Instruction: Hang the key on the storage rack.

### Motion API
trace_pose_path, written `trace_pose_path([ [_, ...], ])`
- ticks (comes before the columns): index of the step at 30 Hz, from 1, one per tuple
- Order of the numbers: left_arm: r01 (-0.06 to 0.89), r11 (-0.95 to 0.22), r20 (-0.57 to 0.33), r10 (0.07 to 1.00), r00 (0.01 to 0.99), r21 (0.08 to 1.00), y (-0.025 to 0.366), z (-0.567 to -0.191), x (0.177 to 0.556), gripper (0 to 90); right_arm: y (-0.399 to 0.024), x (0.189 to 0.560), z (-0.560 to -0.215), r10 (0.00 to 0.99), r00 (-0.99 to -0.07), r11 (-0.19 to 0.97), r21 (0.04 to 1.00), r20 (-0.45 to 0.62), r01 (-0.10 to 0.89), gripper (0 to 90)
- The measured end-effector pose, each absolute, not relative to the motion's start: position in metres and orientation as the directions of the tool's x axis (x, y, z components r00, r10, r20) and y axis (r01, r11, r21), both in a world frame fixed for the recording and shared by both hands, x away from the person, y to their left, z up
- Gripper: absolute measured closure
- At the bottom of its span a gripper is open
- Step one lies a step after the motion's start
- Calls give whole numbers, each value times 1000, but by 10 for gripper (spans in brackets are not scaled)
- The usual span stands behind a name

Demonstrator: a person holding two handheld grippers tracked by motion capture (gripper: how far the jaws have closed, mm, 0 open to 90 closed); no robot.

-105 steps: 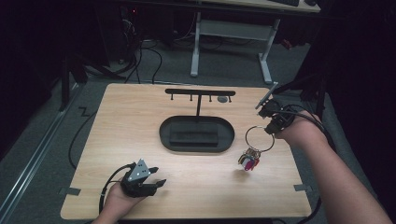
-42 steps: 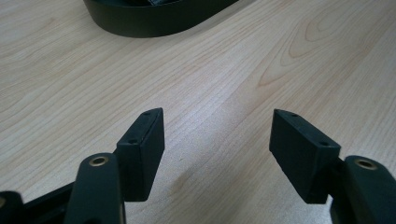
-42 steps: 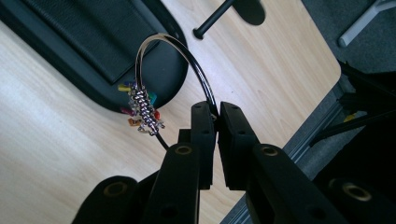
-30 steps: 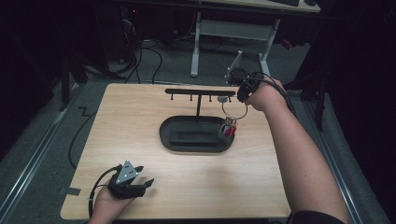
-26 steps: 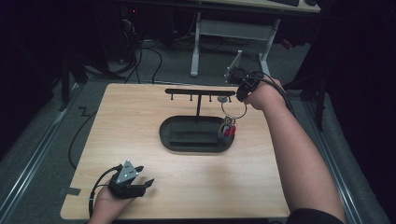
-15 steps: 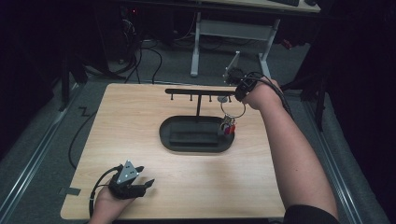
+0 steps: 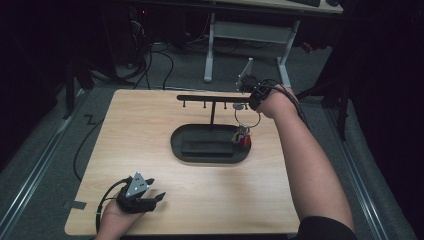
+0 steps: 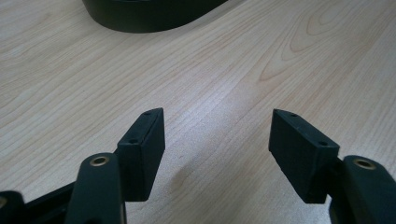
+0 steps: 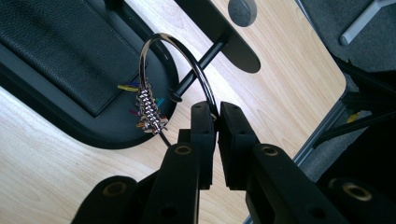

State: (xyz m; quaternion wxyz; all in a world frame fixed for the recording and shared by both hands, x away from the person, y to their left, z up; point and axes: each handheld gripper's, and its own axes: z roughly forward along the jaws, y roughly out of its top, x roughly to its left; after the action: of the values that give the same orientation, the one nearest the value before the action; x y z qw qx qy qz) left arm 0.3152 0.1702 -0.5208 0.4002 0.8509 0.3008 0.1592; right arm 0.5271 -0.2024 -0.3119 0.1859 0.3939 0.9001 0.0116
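Note:
My right gripper (image 7: 248,93) (image 9: 215,109) is shut on a large metal key ring (image 7: 247,119) (image 9: 175,56) at the right end of the black hook rack (image 7: 212,99). A bunch of keys with coloured tags (image 7: 241,136) (image 9: 149,114) hangs from the ring over the rack's oval black base (image 7: 210,145) (image 9: 56,56). In the right gripper view one peg (image 9: 196,70) of the rack shows through the ring's loop; I cannot tell whether the ring rests on it. My left gripper (image 7: 150,199) (image 8: 217,135) lies open on the wooden table (image 7: 150,130), nothing between its pads.
The rack's base (image 8: 149,14) lies ahead of the left gripper. The table's right edge (image 9: 322,116) runs close beside the right gripper. Desk legs and cables (image 7: 210,50) stand on the floor beyond the table's far edge.
The right hand has carried the key ring from the table's right side up to the rack's right end, then edged slightly in the last second. The left hand has stayed put.

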Motion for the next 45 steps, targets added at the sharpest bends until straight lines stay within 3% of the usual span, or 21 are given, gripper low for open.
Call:
trace_pose_path([
  [8, 387, -507, 31, 635, 772, 770, 170, -521, 315, 367, -200, 531, -315, 715, -613, 686, 168, -336, 708, 836],
  [14, 387, -506, 30, 636, 771, 771, 169, -522, 316, 367, -198, 528, -310, 720, -601, 682, 193, -347, 705, 731],
  [24, 383, -514, 35, 631, 775, 768, 168, -522, 315, 368, -200, 518, -308, 728, -593, 676, 219, -344, 703, 640],
  [45, 388, -519, 32, 629, 777, 762, 166, -523, 316, 367, -225, 476, -328, 796, -568, 604, 328, -207, 727, 459],
])
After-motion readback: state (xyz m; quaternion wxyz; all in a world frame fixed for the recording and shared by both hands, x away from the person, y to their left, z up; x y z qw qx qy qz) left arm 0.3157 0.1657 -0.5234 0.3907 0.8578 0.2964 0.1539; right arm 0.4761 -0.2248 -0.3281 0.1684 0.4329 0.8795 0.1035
